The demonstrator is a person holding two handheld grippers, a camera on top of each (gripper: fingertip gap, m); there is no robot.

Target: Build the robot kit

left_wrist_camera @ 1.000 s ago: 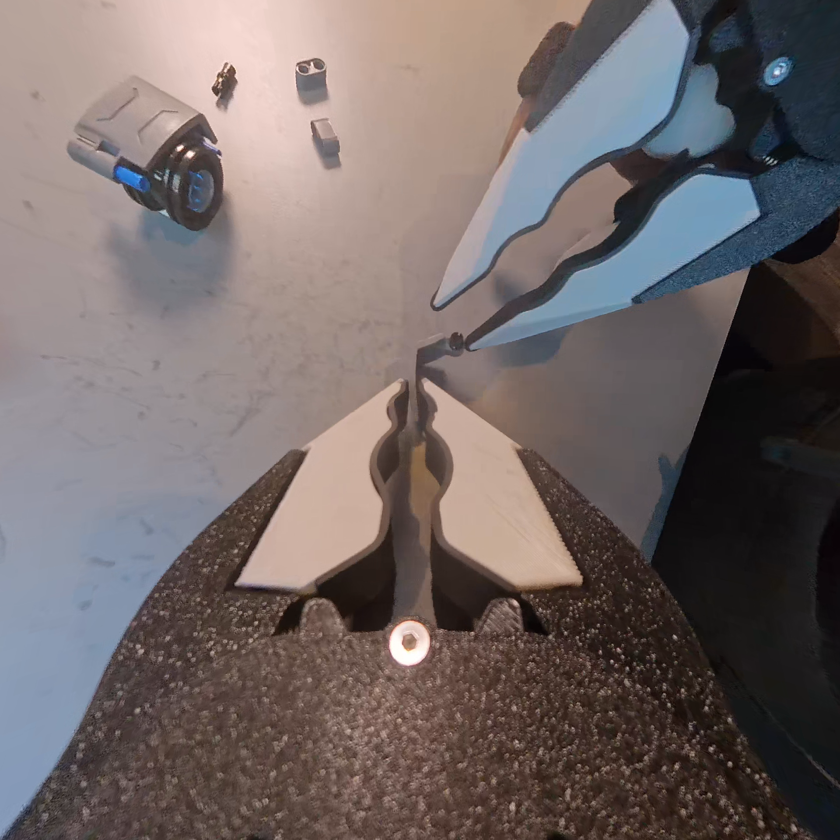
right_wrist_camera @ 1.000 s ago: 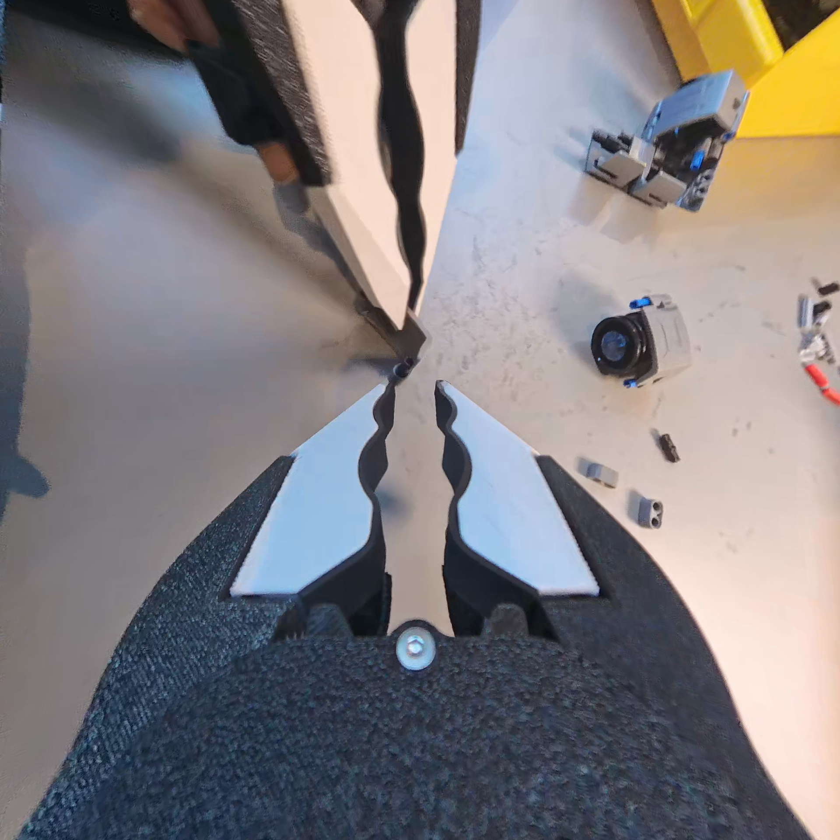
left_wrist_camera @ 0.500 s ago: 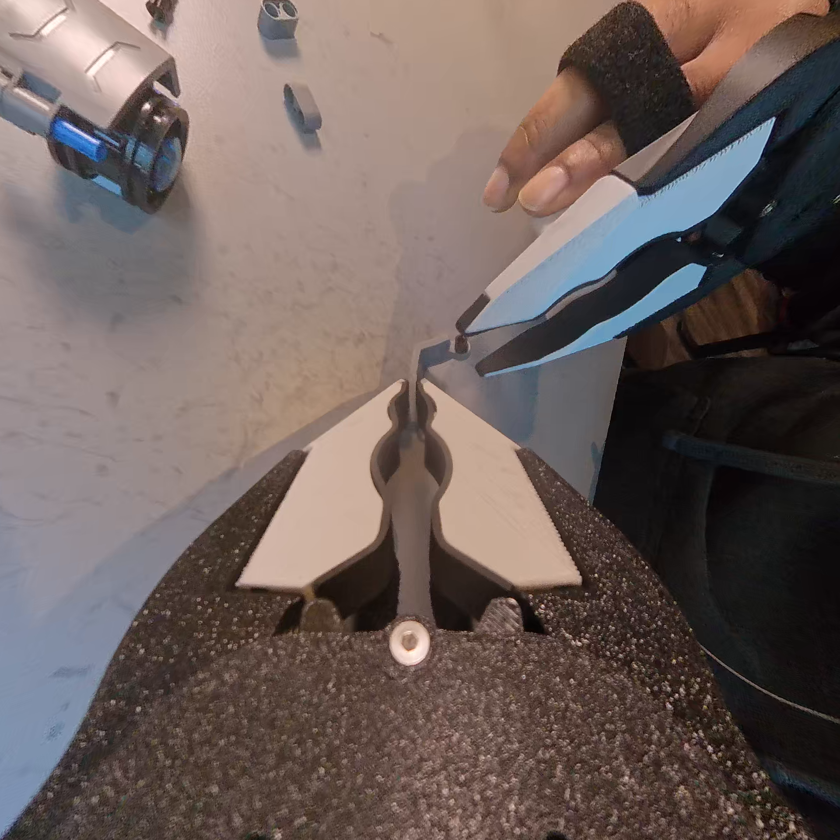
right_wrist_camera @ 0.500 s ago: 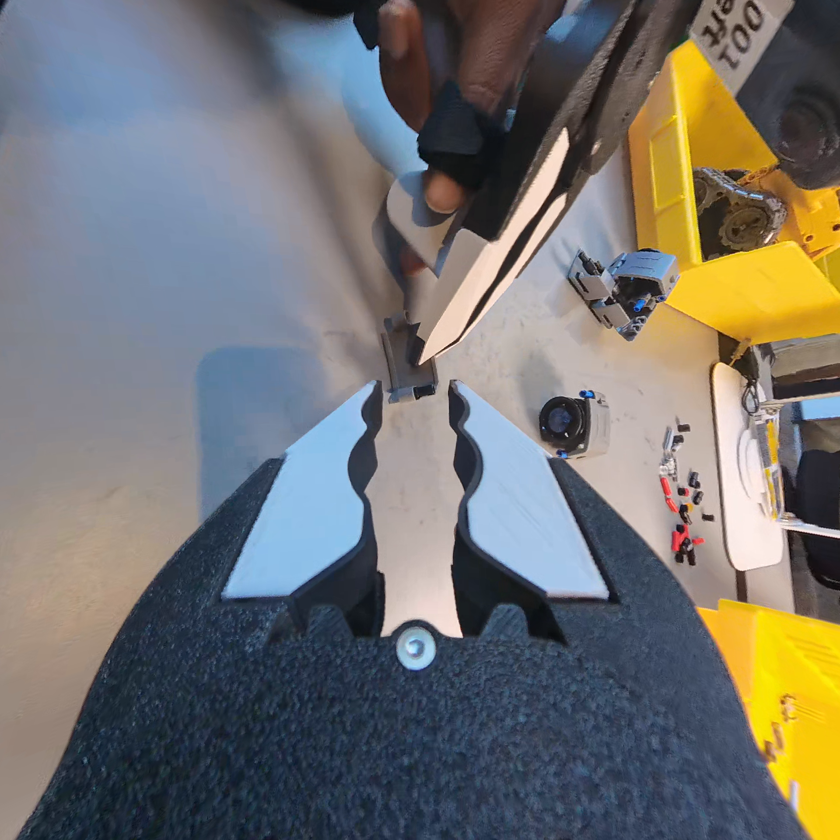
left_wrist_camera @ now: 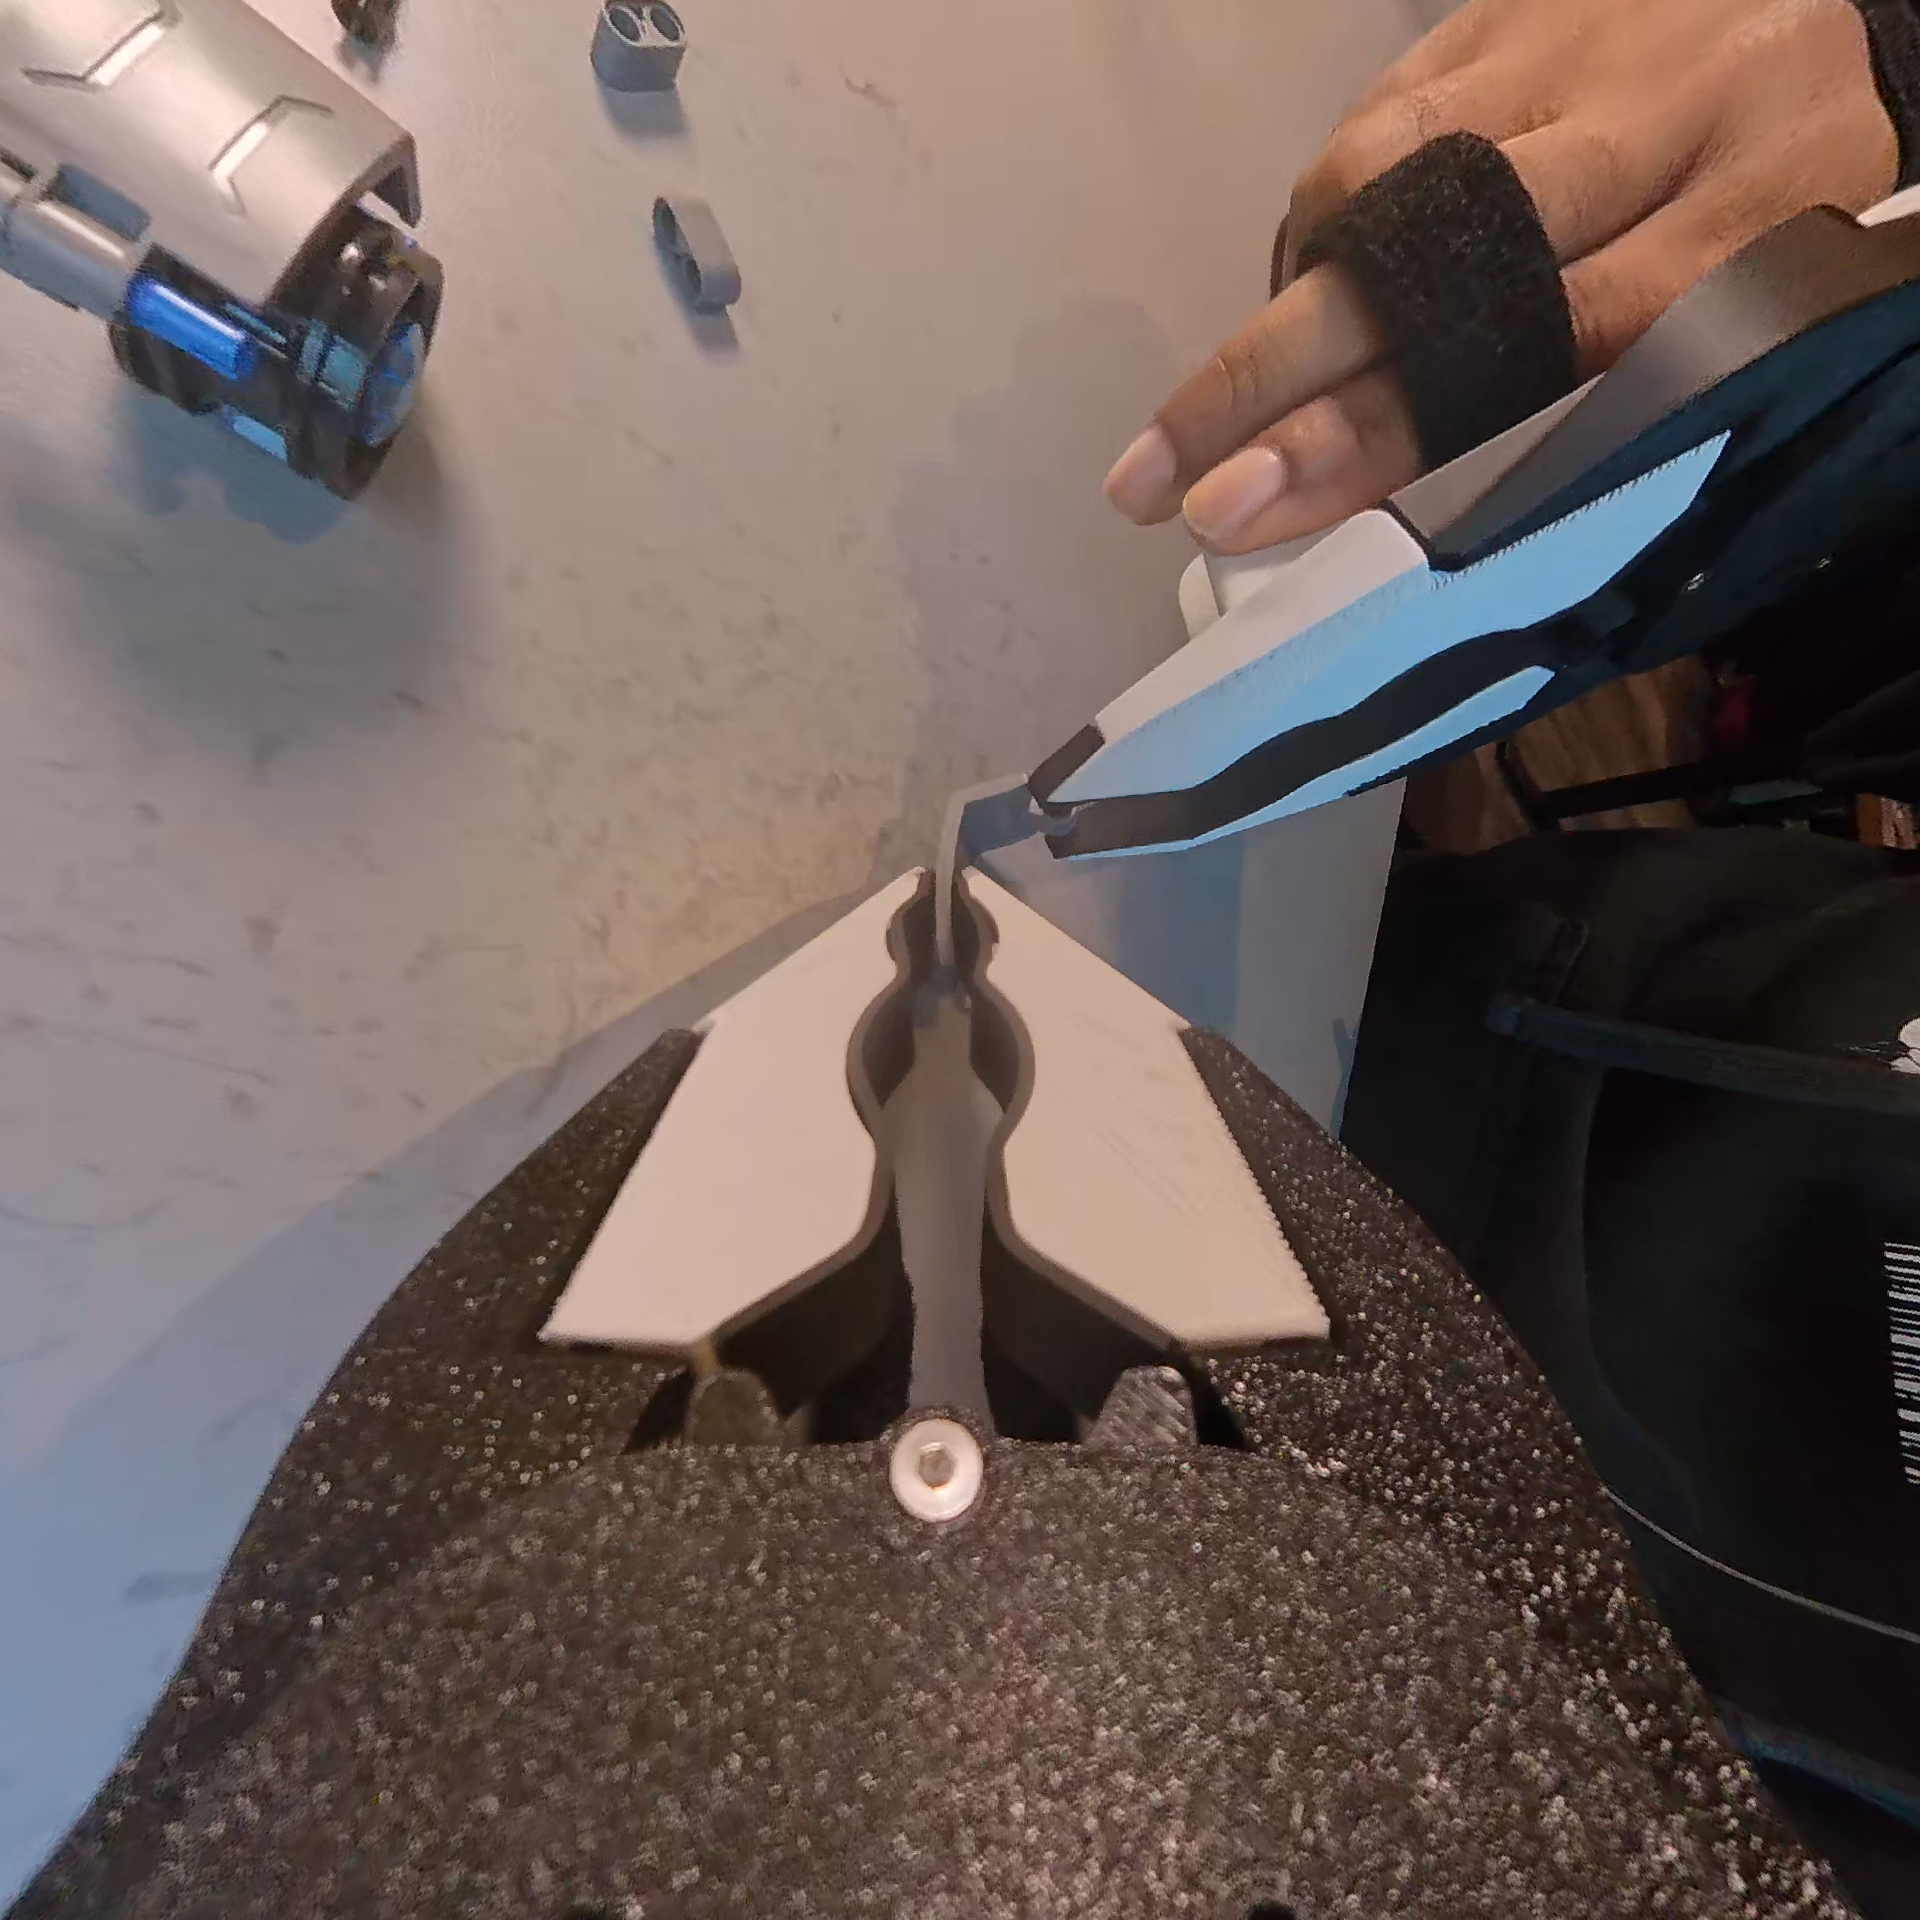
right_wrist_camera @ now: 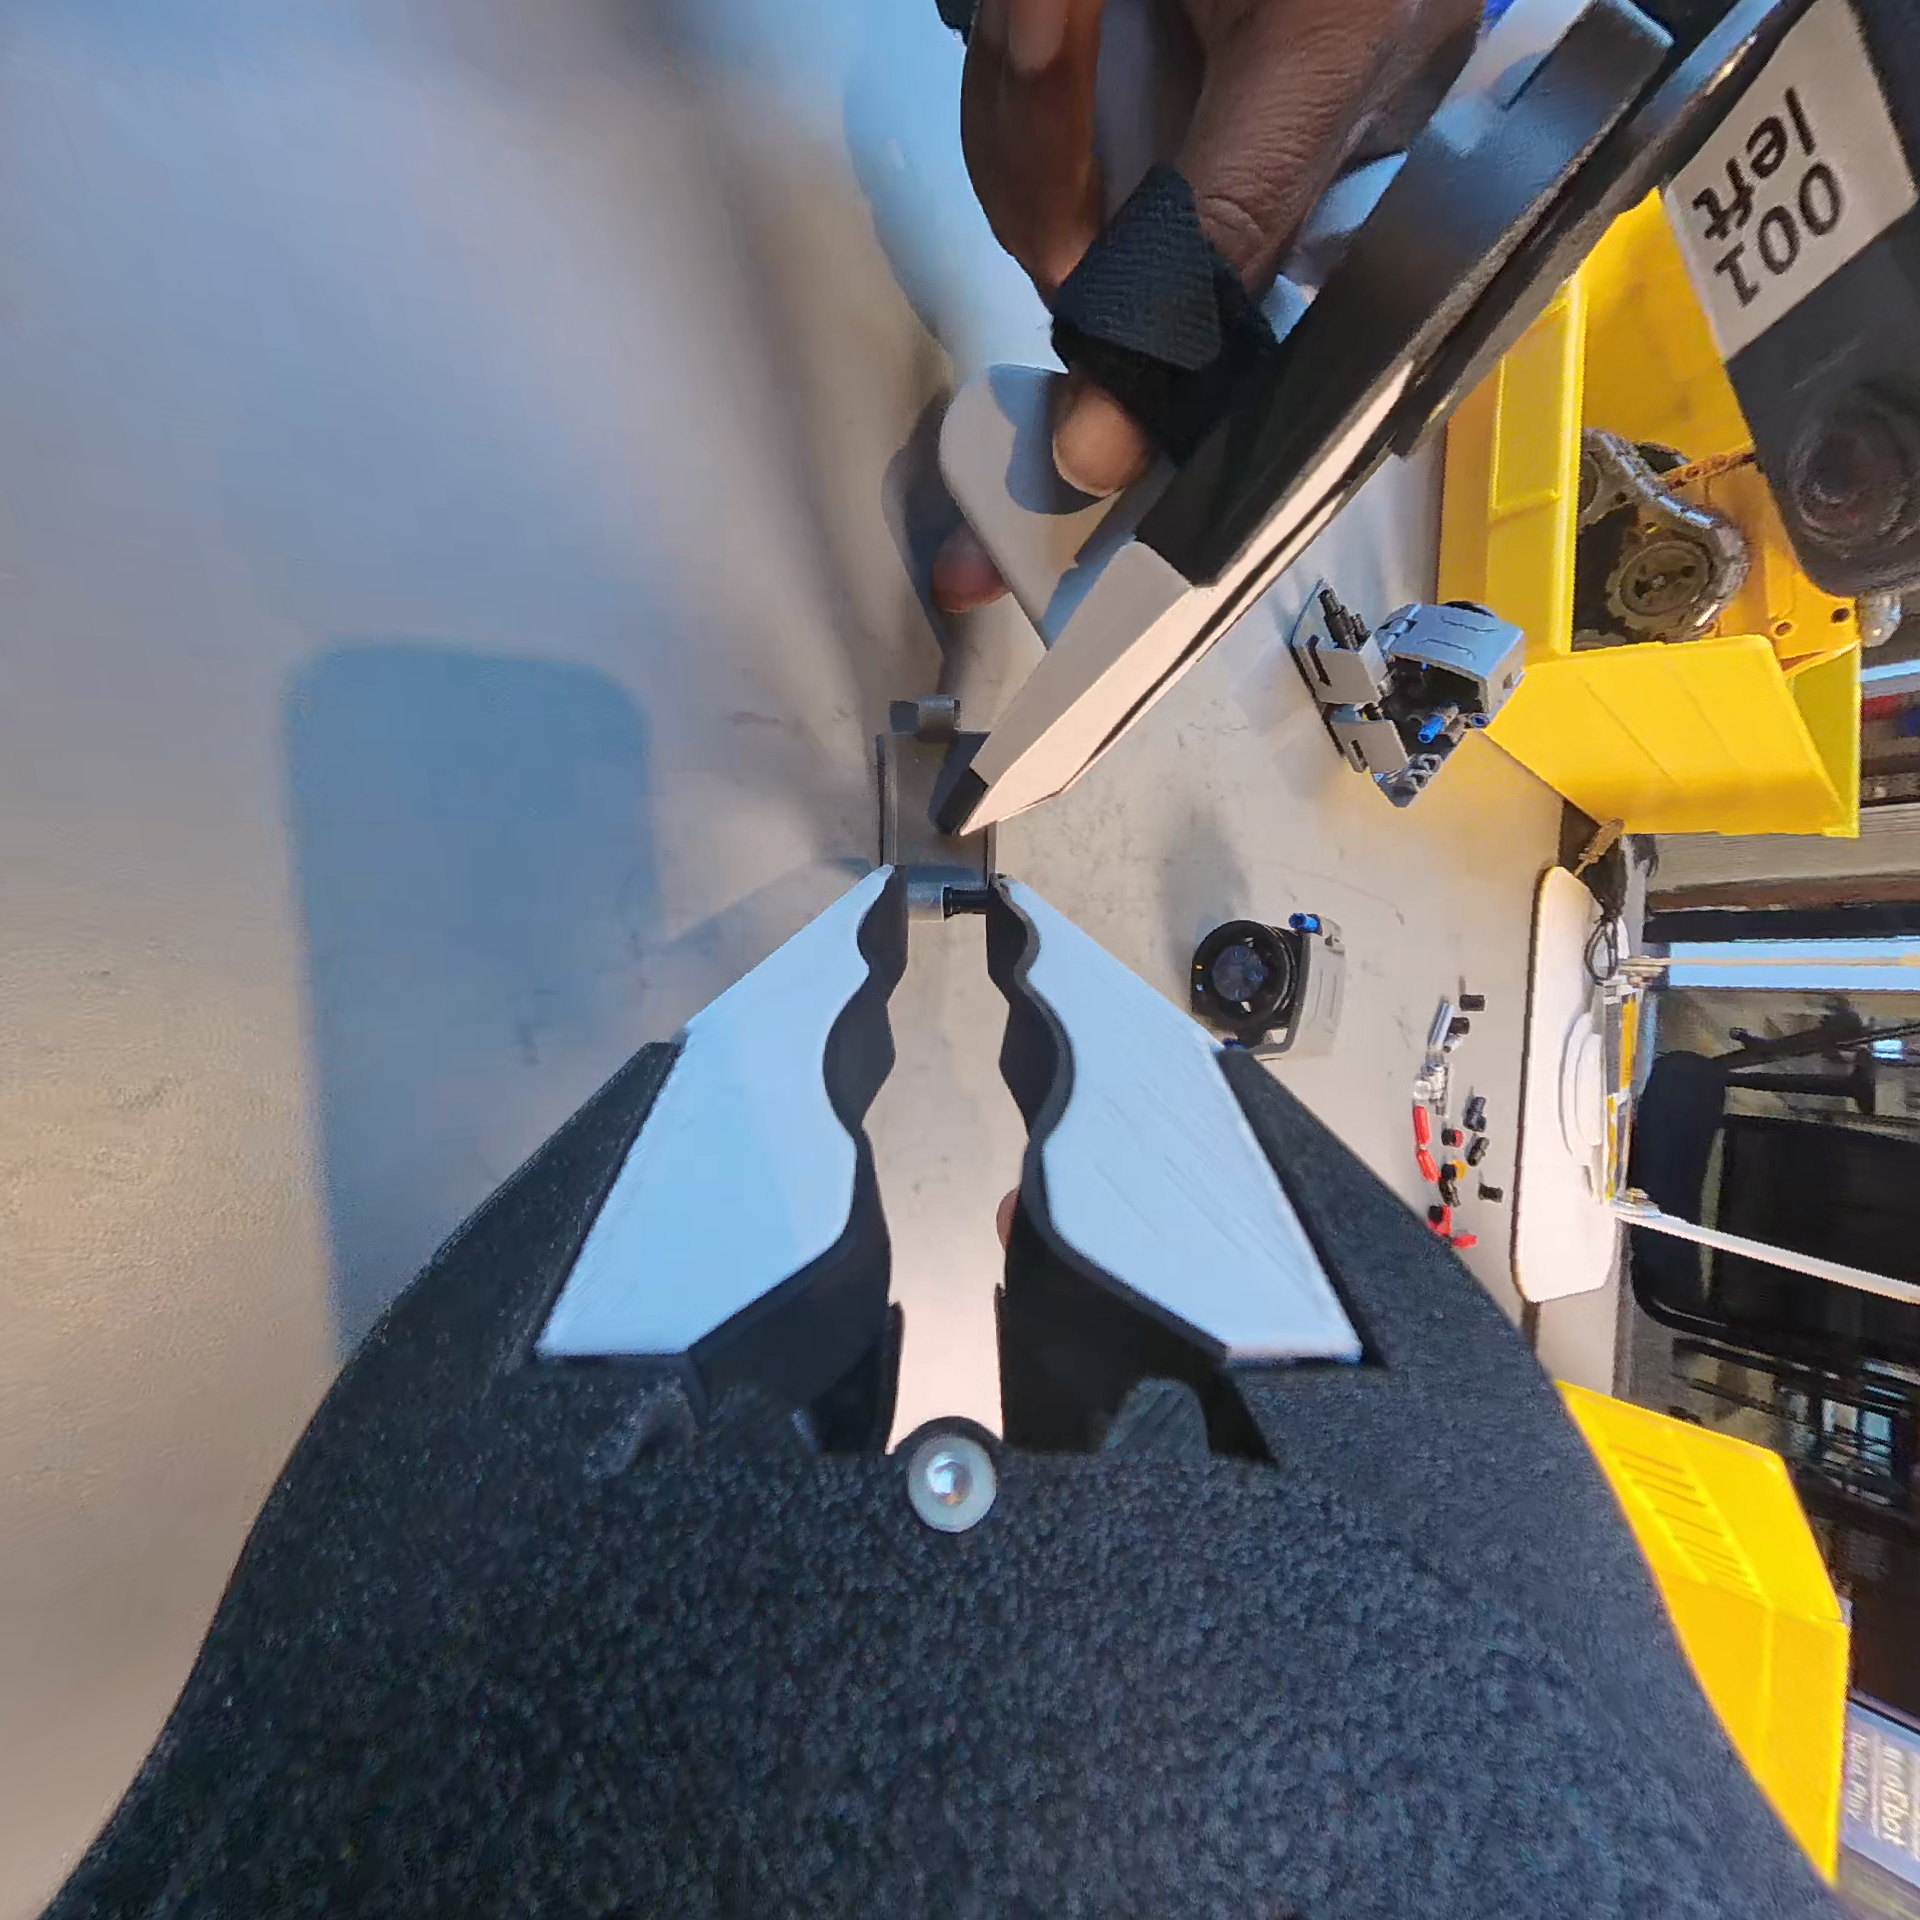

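My left gripper [left_wrist_camera: 943,883] is shut on a thin grey angled piece [left_wrist_camera: 992,808] and holds it above the table. It enters the right wrist view from the upper right [right_wrist_camera: 961,821], pinching the same piece [right_wrist_camera: 914,790]. My right gripper [right_wrist_camera: 945,888] has its tips closed across the piece's near end, one tip on the grey lug and the other on the head of a small black pin [right_wrist_camera: 966,900]. The left wrist view shows it coming in from the right [left_wrist_camera: 1049,826] with the pin [left_wrist_camera: 1058,823] between its tips. Hands with black finger straps hold both grippers.
A grey module with a black lens and blue parts [left_wrist_camera: 260,343] lies on the pale table, as do two small grey connectors [left_wrist_camera: 696,255]. The right wrist view shows another grey assembly [right_wrist_camera: 1403,686], yellow bins [right_wrist_camera: 1662,727], loose red and black pins [right_wrist_camera: 1455,1143] and a white tray [right_wrist_camera: 1569,1091]. The table edge [left_wrist_camera: 1371,935] is close on the right. My left and right fingertips are right by each other. The grey assembly [right_wrist_camera: 1403,686] is about equally far from each gripper, around 20 cm.
My right gripper's jaws have narrowed onto the piece's end and the black pin. Both grippers have shifted and tilted with the piece, and the module now sits nearer in the left view.
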